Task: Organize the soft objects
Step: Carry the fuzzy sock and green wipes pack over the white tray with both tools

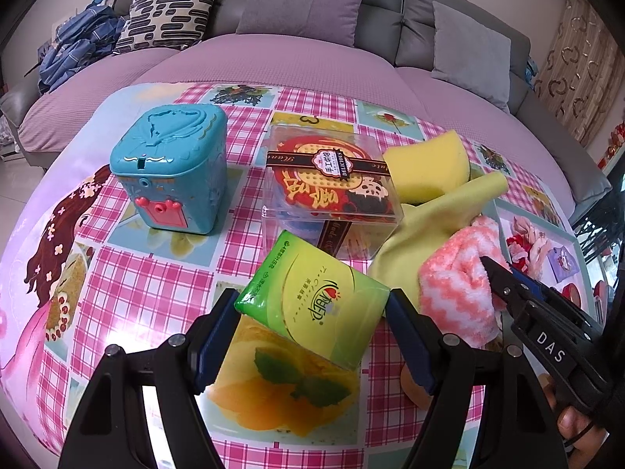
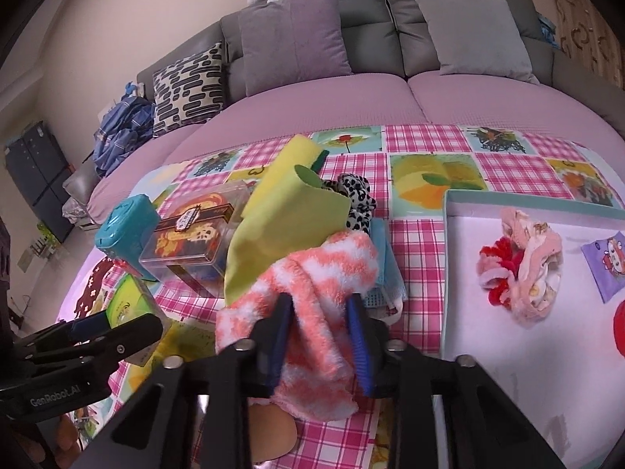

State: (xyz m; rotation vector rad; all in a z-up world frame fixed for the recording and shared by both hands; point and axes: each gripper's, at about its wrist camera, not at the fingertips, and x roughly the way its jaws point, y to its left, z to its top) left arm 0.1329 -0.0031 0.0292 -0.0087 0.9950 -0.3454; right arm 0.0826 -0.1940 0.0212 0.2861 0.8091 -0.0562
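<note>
We find the left gripper clamped on a green tissue pack, its blue pads pressing both ends and the pack held tilted just above the checked tablecloth. The right gripper is clenched on a fluffy pink-and-white striped sock, the fabric bunched between its pads. Directly behind the sock we note a yellow-green cloth, partly draped over a leopard-print scrunchie. To the right sits a white tray holding a pink scrunchie and a small purple pouch. Farther back stand a clear gift box, a yellow sponge and a teal toy box. Beyond the table lies a grey sofa with cushions.
</note>
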